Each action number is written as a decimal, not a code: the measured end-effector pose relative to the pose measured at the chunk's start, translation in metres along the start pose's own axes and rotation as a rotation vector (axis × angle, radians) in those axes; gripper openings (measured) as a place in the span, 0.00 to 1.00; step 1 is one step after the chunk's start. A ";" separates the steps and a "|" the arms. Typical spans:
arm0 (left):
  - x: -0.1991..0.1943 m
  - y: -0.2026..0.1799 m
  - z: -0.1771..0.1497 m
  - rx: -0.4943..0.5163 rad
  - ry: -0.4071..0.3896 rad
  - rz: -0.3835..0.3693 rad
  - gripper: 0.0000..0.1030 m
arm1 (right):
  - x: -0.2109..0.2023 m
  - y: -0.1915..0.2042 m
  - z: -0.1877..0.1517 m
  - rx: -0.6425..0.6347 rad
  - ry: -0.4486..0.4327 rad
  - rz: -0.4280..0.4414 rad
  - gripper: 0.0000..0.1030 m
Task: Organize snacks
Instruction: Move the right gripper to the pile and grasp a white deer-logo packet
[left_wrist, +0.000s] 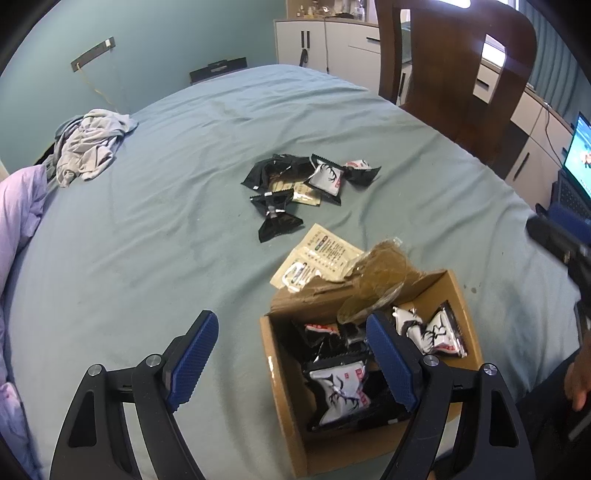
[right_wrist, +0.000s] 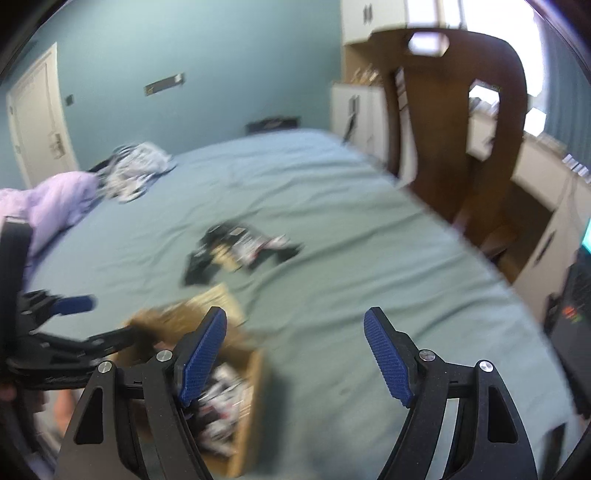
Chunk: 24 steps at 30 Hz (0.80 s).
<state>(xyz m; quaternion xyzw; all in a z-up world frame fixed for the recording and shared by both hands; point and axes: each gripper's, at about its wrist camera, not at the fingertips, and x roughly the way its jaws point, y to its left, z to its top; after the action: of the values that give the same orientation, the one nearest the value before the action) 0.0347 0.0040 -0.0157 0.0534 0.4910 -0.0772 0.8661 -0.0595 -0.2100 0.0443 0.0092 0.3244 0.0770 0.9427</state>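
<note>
Left gripper (left_wrist: 291, 350) hangs spread and empty over the cardboard box's (left_wrist: 284, 402) near-left rim; right gripper (right_wrist: 295, 354), likewise spread and empty, hovers right of it. Loose snack packets (left_wrist: 295, 184) lie farther off: pinch one cleanly.

From my left wrist feed I see a teal bedsheet (left_wrist: 184, 221) spread wide and lightly wrinkled. At its far left corner lies a crumpled grey garment (left_wrist: 90, 146), and just beside that, along the left edge, a lilac quilt (left_wrist: 18, 206) bunches up. Past the far right side stands a dark wooden chair (left_wrist: 454, 70) with cut-outs in its back. Behind it runs a row of white cabinets (left_wrist: 332, 44) against the teal wall (left_wrist: 147, 40). At the right edge a laptop screen (left_wrist: 580, 155) glows. My right feed is blurred, but at the far left I can make out what looks like a pale door (right_wrist: 37, 118).
</note>
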 end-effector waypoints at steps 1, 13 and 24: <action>0.001 0.000 0.001 -0.003 -0.001 0.000 0.81 | -0.001 0.000 0.000 -0.005 -0.022 -0.046 0.74; 0.016 -0.008 0.012 -0.023 0.063 -0.036 0.81 | 0.071 -0.022 0.009 0.133 0.179 0.116 0.74; 0.006 -0.001 0.020 -0.098 0.061 -0.134 0.81 | 0.157 -0.016 0.043 0.088 0.224 0.147 0.74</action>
<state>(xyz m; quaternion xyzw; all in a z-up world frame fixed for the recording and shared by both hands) 0.0542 -0.0010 -0.0101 -0.0194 0.5229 -0.1092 0.8452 0.0911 -0.2006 -0.0180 0.0656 0.4291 0.1323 0.8911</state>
